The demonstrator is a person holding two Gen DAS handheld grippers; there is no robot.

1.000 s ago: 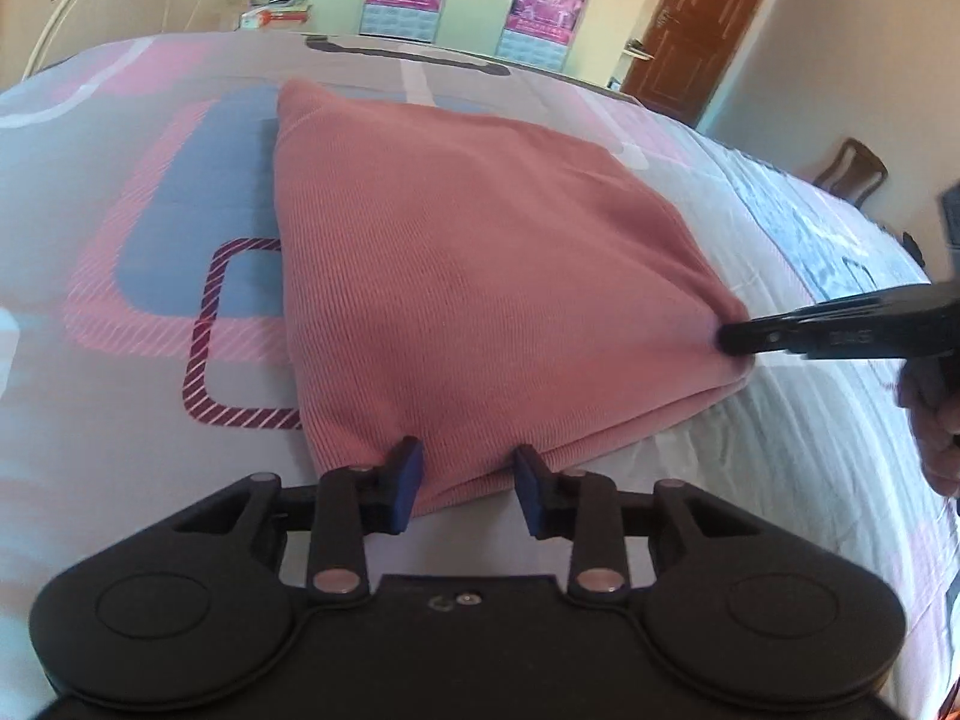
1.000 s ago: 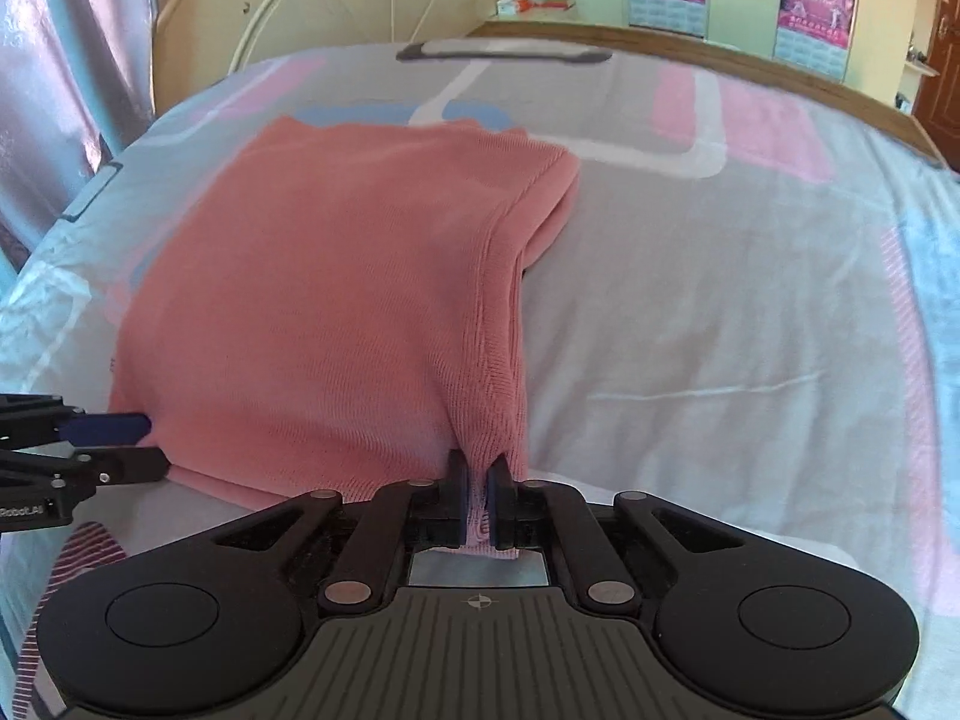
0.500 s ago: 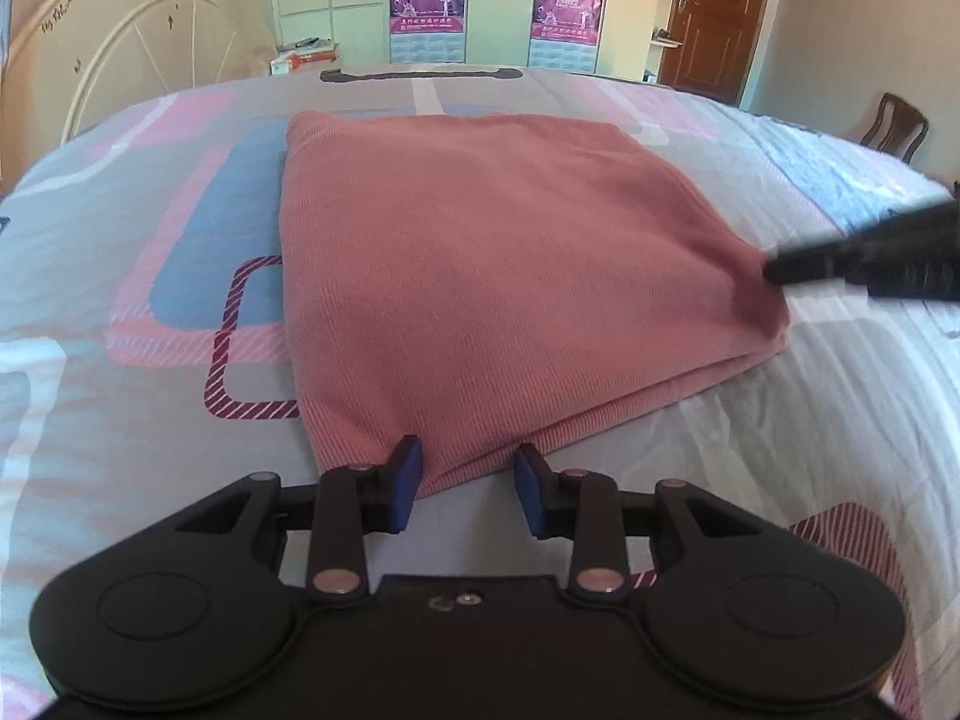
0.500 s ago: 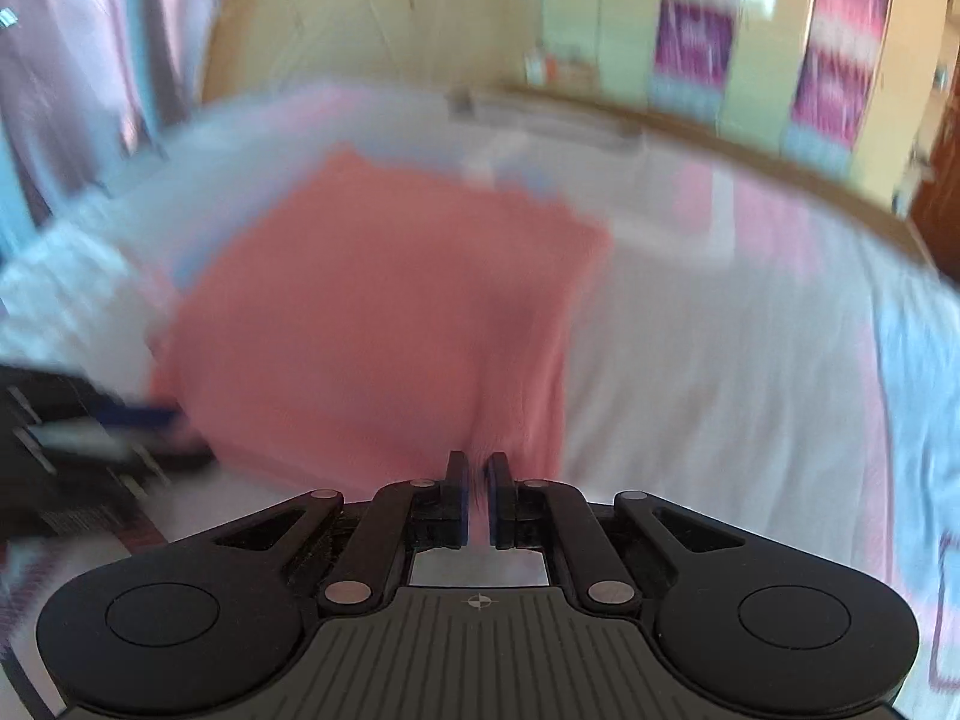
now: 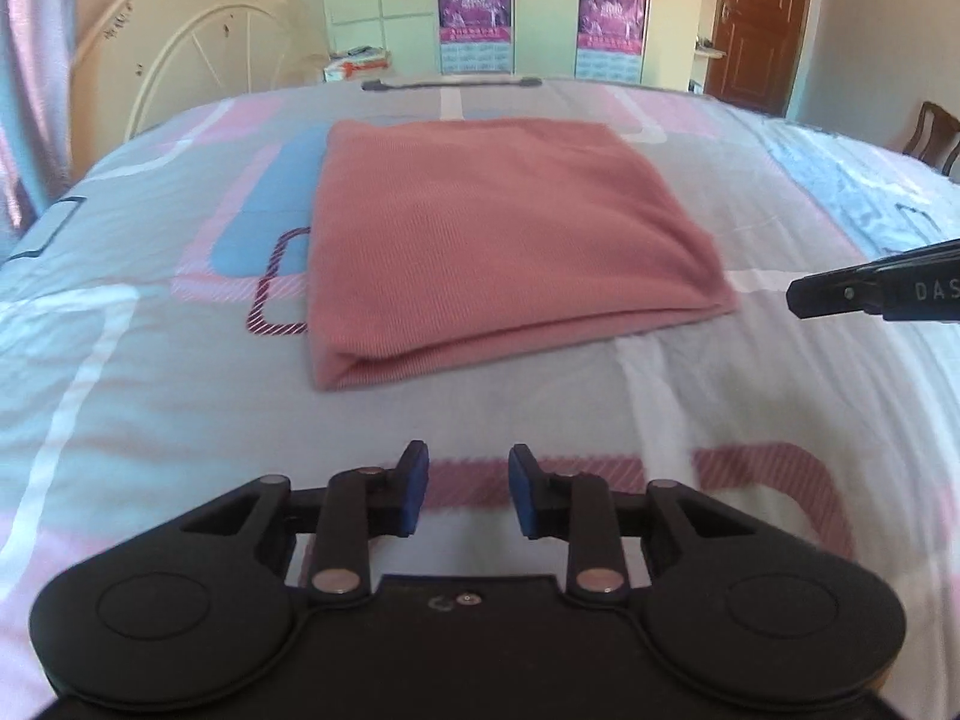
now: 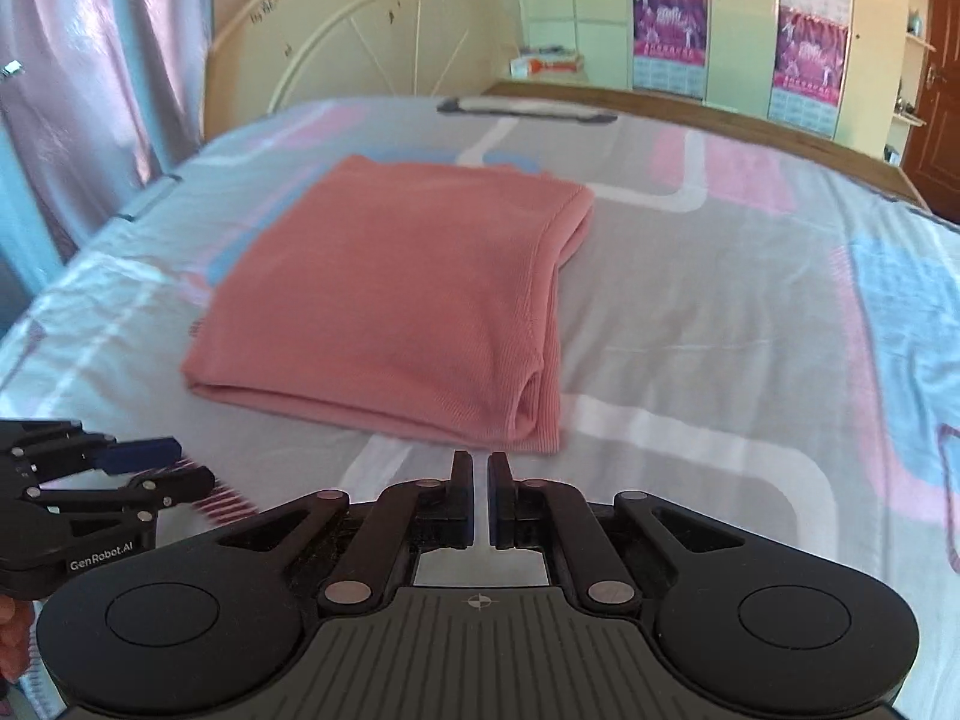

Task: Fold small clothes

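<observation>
A pink ribbed garment [image 5: 498, 234] lies folded into a flat rectangle on the bed; it also shows in the right wrist view [image 6: 396, 294]. My left gripper [image 5: 467, 489] is open and empty, a short way back from the garment's near folded edge. My right gripper [image 6: 480, 495] has its jaws nearly together with a thin gap and holds nothing, just short of the garment's near right corner. The right gripper's tip [image 5: 840, 294] shows in the left wrist view, apart from the cloth. The left gripper [image 6: 144, 468] shows at the lower left of the right wrist view.
The bed sheet [image 5: 150, 360] is grey with pink, blue and white shapes. A cream headboard [image 6: 360, 42] stands at the far end. A curtain [image 6: 90, 90] hangs on the left. A brown door [image 5: 756, 18] and a chair [image 5: 930, 132] are at the right.
My right gripper let go of the garment's corner and pulled back. My left gripper also drew back from the near edge. The garment now lies flat and free of both.
</observation>
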